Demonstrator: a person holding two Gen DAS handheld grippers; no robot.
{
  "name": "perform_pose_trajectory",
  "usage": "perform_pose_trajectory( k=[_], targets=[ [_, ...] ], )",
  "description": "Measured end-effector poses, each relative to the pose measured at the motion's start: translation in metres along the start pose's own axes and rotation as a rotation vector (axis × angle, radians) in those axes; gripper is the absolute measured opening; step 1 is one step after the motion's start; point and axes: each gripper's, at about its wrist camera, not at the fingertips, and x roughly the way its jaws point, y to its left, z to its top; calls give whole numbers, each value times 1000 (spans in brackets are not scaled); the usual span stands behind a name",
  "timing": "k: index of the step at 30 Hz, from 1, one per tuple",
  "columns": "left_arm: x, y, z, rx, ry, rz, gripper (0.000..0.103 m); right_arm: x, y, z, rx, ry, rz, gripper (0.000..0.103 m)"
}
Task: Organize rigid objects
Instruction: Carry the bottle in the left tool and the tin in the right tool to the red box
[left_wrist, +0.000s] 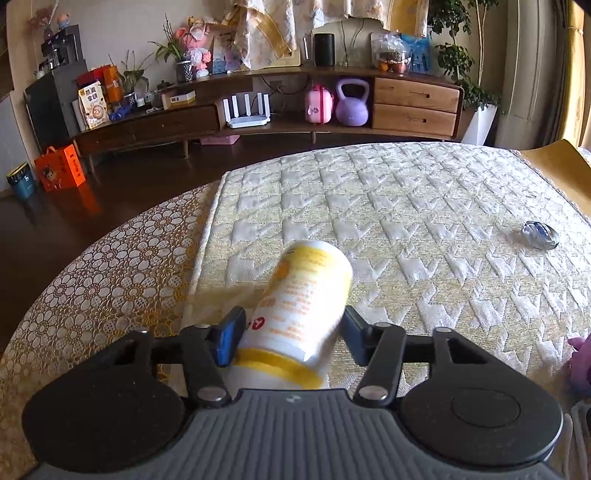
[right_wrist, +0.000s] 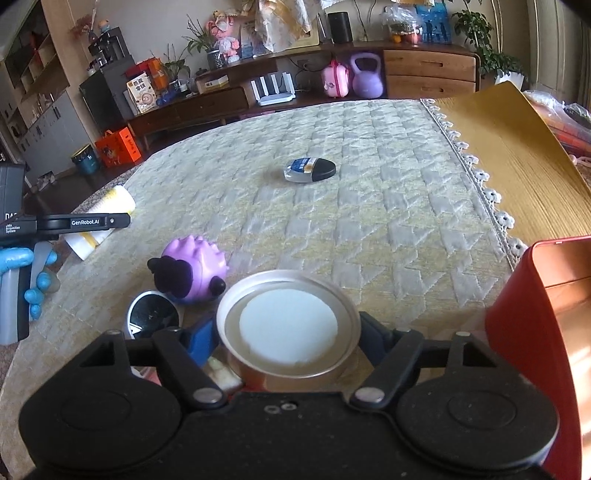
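Observation:
A yellow-and-white bottle (left_wrist: 306, 295) lies tilted on the quilted mat (left_wrist: 406, 206). My left gripper (left_wrist: 293, 317) is shut on its lower part, a pad against each side. In the right wrist view that bottle (right_wrist: 116, 201) shows at the far left behind a left gripper finger (right_wrist: 92, 221). A gloved hand (right_wrist: 16, 258) holds that gripper. My right gripper (right_wrist: 288, 328) is shut on a round metal tin (right_wrist: 288, 325) with a silver lid and a white disc, its fingers against the tin's sides.
A purple spiky toy (right_wrist: 195, 267) and a round black-and-silver thing (right_wrist: 153, 314) sit just left of the tin. A small clear bottle with a black cap (right_wrist: 309, 170) lies mid-mat. A red box (right_wrist: 535, 332) stands at the right edge. Lace cloth (left_wrist: 110, 277) borders the mat.

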Motion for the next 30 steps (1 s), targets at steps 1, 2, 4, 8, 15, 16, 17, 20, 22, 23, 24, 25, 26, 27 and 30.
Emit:
perform_pose_trajectory(
  k=[1,2,4,8,15,16,17,20,22,23,24,25,26,27,30],
  targets=[
    [-1,0,0,-4,1,4,54,-1,1,0,7,-2,-5,77],
    [-1,0,0,-7,2,7,53,-2,1,-1,8,-4,-9,77],
    [-3,-1,0,-11,5,15,51,-7,3,-2,0,-14,-16,77],
    [-10,-4,0,-20,12,25,50,-24,15,1,-46,-56,-44,77],
    [-35,-12,1,-23,0,23,49,-66,34,5,-99,-119,-73,77],
    [-40,-13,0,-23,-3,18,49,-70,35,6,-96,-121,-68,77],
    [-44,-13,0,-23,-5,14,49,-76,36,6,-95,-126,-65,77],
    [-56,-16,-3,-28,-1,6,49,-92,37,7,-92,-139,-61,77],
    [-65,-19,-5,-23,1,0,49,-103,36,7,-87,-143,-59,77],
    [-69,-22,-6,-21,3,-6,49,-108,35,6,-86,-148,-60,77],
    [-74,-24,-8,-20,4,-12,49,-113,34,6,-85,-152,-60,77],
    [-78,-26,-9,-19,4,-18,49,-119,32,6,-82,-158,-58,77],
    [-84,-30,-10,-15,3,-25,49,-124,30,6,-81,-165,-58,77],
    [-89,-33,-12,-9,3,-30,49,-129,29,5,-82,-172,-59,77],
    [-104,-48,-13,12,3,-56,49,-143,23,2,-83,-194,-58,77]
  ],
)
